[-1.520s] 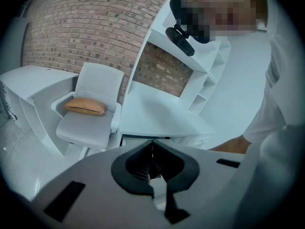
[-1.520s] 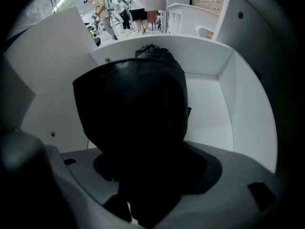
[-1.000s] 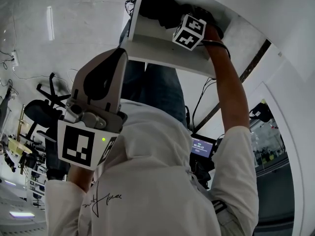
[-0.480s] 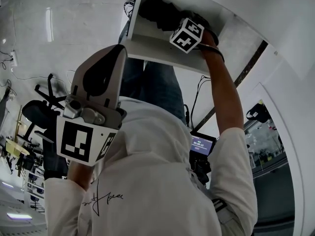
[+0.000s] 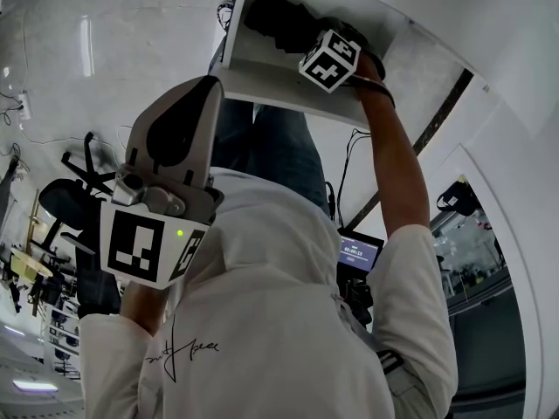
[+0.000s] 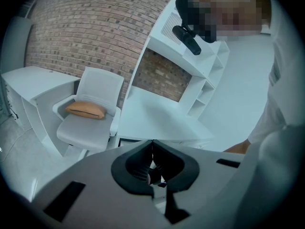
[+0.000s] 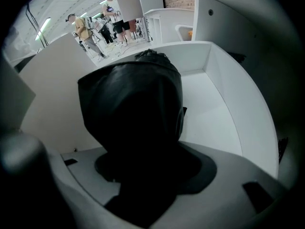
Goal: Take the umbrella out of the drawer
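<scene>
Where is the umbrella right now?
The black umbrella is inside the white drawer, at the top of the head view, clamped between the jaws of the right gripper.

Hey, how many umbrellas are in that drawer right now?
1: a black folded umbrella in the white drawer, held in the right gripper. The drawer corner behind it is hidden, so I can't rule out another.

Bright, even indoor light, strip lamps (image 7: pixel 46 26) o/head in right gripper view, glare streak (image 5: pixel 87 40) in head view, umbrella (image 7: pixel 133 109) underexposed w/ no detail, heavy fisheye warp + dark vignette at edges, left gripper view bluish cast, fg soft
</scene>
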`<state>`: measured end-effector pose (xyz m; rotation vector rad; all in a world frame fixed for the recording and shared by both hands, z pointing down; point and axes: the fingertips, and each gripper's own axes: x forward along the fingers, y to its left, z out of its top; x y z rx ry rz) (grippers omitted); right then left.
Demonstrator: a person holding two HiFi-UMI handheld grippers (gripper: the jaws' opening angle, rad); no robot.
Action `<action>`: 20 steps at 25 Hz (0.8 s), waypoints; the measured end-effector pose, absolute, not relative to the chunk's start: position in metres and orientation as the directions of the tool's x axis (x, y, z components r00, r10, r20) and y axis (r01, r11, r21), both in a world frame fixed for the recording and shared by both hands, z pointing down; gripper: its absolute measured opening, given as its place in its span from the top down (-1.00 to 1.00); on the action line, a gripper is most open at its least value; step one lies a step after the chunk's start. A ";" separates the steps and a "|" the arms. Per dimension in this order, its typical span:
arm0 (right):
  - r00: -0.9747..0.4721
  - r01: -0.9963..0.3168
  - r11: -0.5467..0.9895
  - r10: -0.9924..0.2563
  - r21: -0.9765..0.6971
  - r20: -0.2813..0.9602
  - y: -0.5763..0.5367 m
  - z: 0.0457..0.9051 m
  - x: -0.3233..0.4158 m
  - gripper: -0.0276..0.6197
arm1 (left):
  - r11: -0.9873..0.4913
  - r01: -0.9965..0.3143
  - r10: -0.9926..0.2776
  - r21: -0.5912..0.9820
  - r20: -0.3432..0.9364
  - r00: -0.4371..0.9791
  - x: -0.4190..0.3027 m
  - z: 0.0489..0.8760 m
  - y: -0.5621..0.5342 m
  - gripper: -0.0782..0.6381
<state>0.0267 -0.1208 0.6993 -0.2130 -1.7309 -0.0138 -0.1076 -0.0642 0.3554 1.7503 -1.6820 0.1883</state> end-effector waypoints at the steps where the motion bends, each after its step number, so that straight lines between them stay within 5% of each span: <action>1: -0.157 0.147 0.983 0.132 -0.109 0.979 -0.121 0.698 0.026 0.13 | 0.080 -0.925 -0.825 0.372 0.545 0.148 -0.107 0.355 -0.064 0.73; 20: -0.199 0.088 0.991 0.116 -0.100 0.973 -0.117 0.675 0.026 0.13 | 0.108 -0.926 -0.832 0.361 0.543 0.114 -0.109 0.354 -0.053 0.73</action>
